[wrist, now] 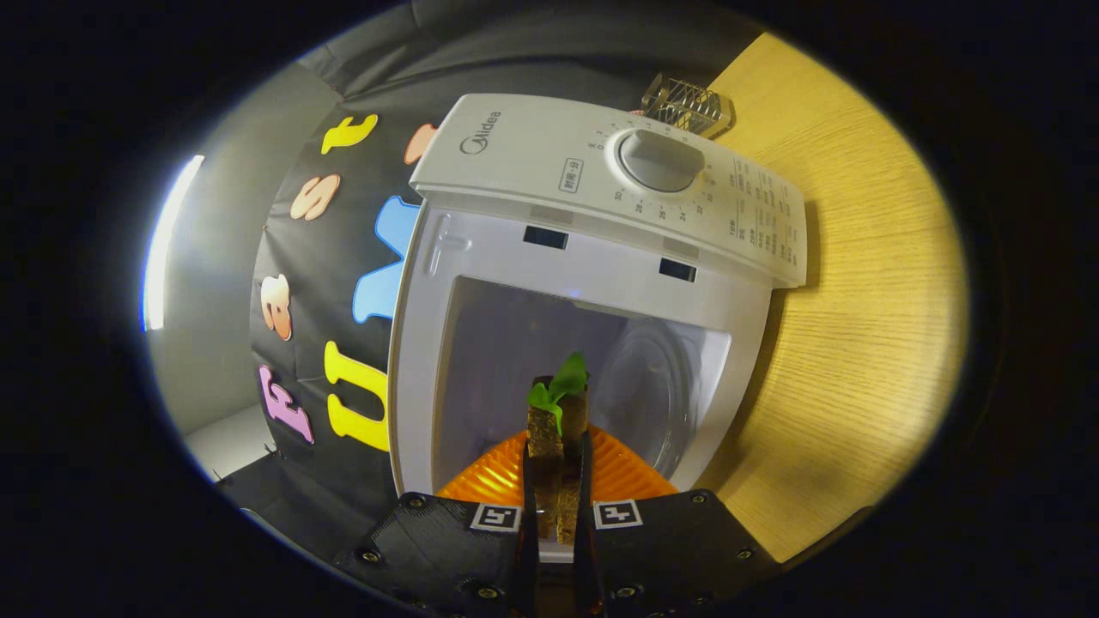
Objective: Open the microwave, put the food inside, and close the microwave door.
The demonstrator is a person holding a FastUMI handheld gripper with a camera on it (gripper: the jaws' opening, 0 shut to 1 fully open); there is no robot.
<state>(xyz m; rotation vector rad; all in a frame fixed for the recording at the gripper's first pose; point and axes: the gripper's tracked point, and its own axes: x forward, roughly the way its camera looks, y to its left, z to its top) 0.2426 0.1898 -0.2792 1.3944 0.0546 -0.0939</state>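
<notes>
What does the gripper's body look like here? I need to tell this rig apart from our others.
The gripper has two dark, blocky, angular housings studded with small round screws. Each carries a square black-and-white fiducial marker on its upper face. Two thin, flat fingers run forward from between the housings, close together.

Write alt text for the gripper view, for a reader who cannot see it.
The gripper is shut on a brown food piece topped with a green leaf, holding it over an orange plate at the open white microwave. The microwave sits on a wooden table.
</notes>
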